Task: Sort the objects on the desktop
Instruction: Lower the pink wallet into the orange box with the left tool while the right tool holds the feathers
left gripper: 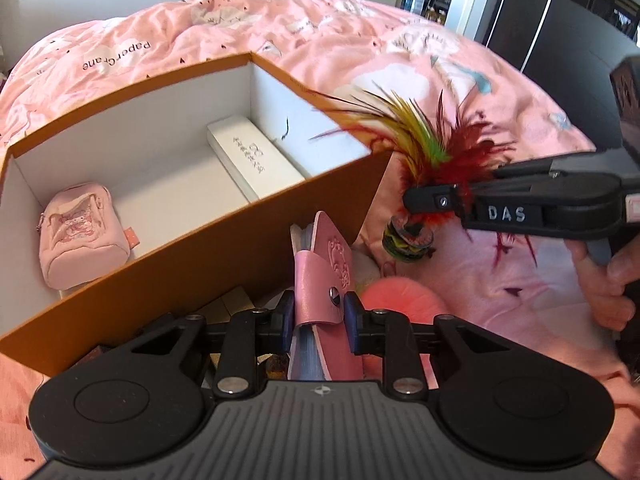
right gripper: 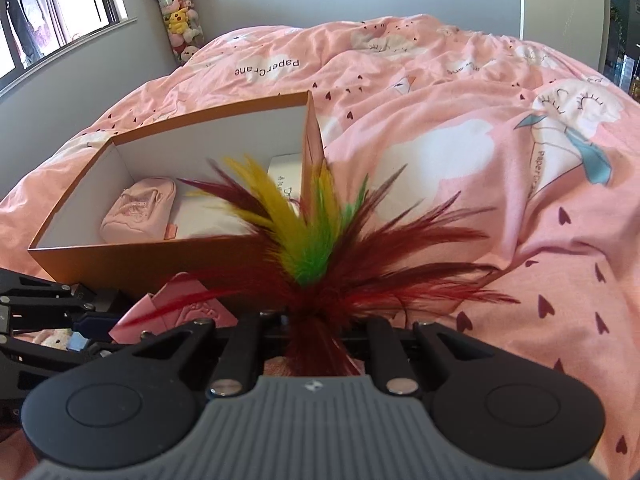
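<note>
Hand-held gripper on the left (left gripper: 318, 314) is pinched on a pink leather pouch (left gripper: 324, 264), held upright just outside the near wall of the orange box (left gripper: 208, 248). The right hand-held gripper (left gripper: 430, 200), marked "DAS", is clamped on a feather shuttlecock (left gripper: 432, 152) beside the box's right corner. Open bed is left to the right. "PaperCrane" is printed on the pink duvet (right gripper: 460, 128).
</note>
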A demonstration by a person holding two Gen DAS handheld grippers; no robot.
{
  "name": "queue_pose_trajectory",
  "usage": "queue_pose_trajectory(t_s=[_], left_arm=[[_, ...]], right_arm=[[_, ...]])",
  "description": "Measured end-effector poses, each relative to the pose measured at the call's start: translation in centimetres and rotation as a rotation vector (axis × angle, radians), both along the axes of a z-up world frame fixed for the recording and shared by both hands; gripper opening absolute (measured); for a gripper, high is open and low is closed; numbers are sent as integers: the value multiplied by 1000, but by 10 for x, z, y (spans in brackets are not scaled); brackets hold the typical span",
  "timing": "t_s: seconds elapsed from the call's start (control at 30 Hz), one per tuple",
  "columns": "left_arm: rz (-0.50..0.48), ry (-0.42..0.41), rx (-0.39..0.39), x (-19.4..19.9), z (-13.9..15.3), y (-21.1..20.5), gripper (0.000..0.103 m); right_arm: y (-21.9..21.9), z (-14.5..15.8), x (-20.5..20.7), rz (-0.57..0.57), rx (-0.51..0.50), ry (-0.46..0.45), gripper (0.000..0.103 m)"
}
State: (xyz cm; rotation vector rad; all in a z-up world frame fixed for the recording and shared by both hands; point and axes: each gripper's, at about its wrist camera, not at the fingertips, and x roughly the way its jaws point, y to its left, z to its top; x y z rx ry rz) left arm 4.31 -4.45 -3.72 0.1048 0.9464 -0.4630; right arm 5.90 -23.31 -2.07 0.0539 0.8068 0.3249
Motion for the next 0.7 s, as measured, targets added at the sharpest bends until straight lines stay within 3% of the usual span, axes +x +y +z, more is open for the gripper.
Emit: queue_pose_trajectory(t_s=[0.4,0.7], left_arm=[[54,-98,-125,-14,61,22,28],[169,-196,-134,0,99,55,28]], right_arm=[[-9,48,-13,39,95,-92,13],[-18,88,10,42,78,-189,13]])
